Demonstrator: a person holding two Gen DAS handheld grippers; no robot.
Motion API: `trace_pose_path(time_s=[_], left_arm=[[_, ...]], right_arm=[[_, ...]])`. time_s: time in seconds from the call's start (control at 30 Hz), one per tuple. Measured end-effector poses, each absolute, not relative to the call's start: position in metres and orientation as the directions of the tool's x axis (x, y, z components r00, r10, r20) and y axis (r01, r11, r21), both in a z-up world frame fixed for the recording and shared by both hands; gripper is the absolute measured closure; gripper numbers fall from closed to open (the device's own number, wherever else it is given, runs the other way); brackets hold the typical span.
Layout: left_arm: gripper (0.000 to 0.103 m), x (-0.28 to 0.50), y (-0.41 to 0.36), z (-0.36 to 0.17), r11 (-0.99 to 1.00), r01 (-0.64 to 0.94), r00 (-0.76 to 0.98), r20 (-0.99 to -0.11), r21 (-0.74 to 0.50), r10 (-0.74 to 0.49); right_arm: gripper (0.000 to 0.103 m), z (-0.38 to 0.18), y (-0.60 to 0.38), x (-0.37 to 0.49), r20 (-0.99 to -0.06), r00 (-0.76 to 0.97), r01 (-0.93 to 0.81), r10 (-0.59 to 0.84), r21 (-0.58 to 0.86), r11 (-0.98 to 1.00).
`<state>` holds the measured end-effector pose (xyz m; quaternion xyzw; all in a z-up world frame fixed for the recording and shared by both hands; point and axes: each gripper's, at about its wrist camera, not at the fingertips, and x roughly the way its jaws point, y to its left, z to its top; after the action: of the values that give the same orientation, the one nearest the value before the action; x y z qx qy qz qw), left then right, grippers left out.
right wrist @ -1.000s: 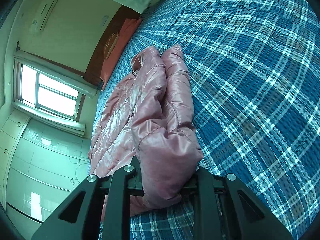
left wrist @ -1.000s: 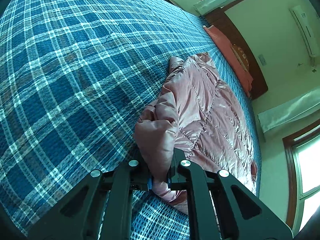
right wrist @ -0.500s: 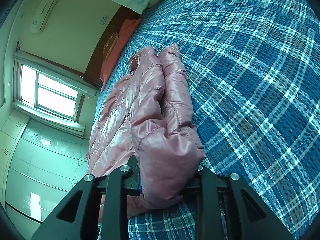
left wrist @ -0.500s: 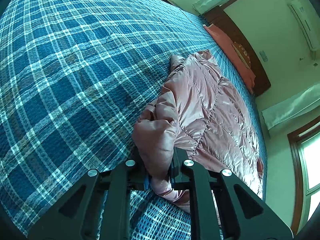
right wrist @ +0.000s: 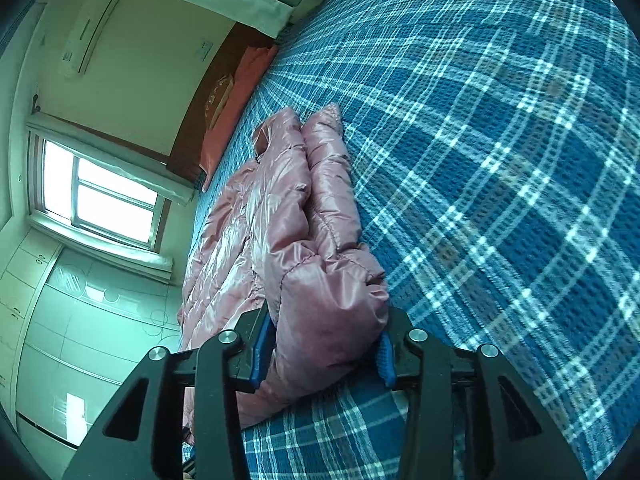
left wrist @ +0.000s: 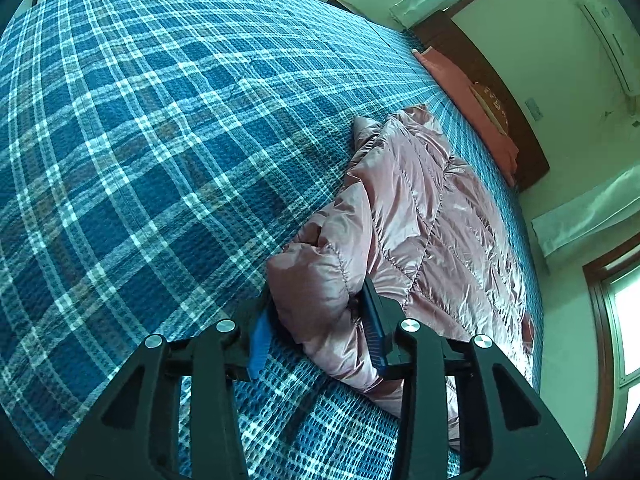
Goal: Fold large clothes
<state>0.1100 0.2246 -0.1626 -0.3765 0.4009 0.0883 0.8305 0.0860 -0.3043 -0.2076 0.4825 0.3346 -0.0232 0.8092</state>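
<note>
- Pink, shiny and quilted: that's the puffer jacket (left wrist: 420,208), lying on a blue plaid bedspread (left wrist: 140,140), stretched lengthwise toward the headboard end of the bed.
- Left gripper (left wrist: 318,332) has its jaws spread wide. The blue pads sit on either side of a bunched end of the jacket, and there's a visible gap on the left pad's side, so it isn't pinching anything.
- Right gripper (right wrist: 324,346) is also spread, with a fat puffy fold of the jacket (right wrist: 304,216) sitting between the blue pads. The fabric fills most of the gap, so I honestly can't say for sure if the pads touch it, but the jaws look apart rather than clamped.
- In the right wrist view the jacket shows two long padded ridges lying side by side, running away from the gripper, with the flatter part of the garment spread out to their left.
- In the left wrist view the thick rolled edge runs along the jacket's left side, and the smoother quilted panel spreads out to the right.
- Salmon-coloured pillow (left wrist: 472,108) lies at the far end of the bed against a dark wooden headboard (left wrist: 504,96), well apart from the jacket.
- Air conditioner (right wrist: 90,28) is mounted high on the wall, and a bright window (right wrist: 108,200) sits below it in the right wrist view.
</note>
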Motion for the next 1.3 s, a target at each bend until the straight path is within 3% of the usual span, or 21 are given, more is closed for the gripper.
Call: trace_pose_path(time_s=[0.1,0.33,0.63,0.73,0.87,1.3], left_arm=[[0.054,0.105,0.23,-0.156,0.722,-0.451,0.662,-0.739,-0.525,-0.125],[0.052,0.093,0.242,-0.143,0.759,-0.462,0.661,-0.749,-0.46,-0.052],[0.052,0.085,0.236,-0.098,0.854,-0.447,0.686,-0.714,-0.267,0.136],[0.045,0.087,0.22,-0.079,0.894,-0.397,0.716,-0.679,-0.205,0.162],[0.044,0.094,0.186,-0.064,0.94,-0.304,0.756,-0.64,-0.154,0.139],[0.044,0.149,0.088,-0.078,0.993,-0.121,0.749,-0.655,0.013,0.1]], right_arm=[[0.057,-0.207,-0.317,0.07,-0.568,0.78,0.371,0.264,0.758,0.536],[0.057,-0.19,-0.337,0.038,-0.599,0.784,0.41,0.166,0.699,0.586],[0.057,-0.133,-0.313,0.026,-0.673,0.739,0.438,-0.032,0.444,0.782],[0.057,-0.112,-0.286,0.032,-0.669,0.739,0.41,-0.079,0.353,0.841],[0.057,-0.096,-0.243,0.054,-0.658,0.752,0.307,-0.042,0.293,0.906],[0.057,-0.104,-0.116,0.158,-0.726,0.685,0.052,0.064,0.136,0.989]])
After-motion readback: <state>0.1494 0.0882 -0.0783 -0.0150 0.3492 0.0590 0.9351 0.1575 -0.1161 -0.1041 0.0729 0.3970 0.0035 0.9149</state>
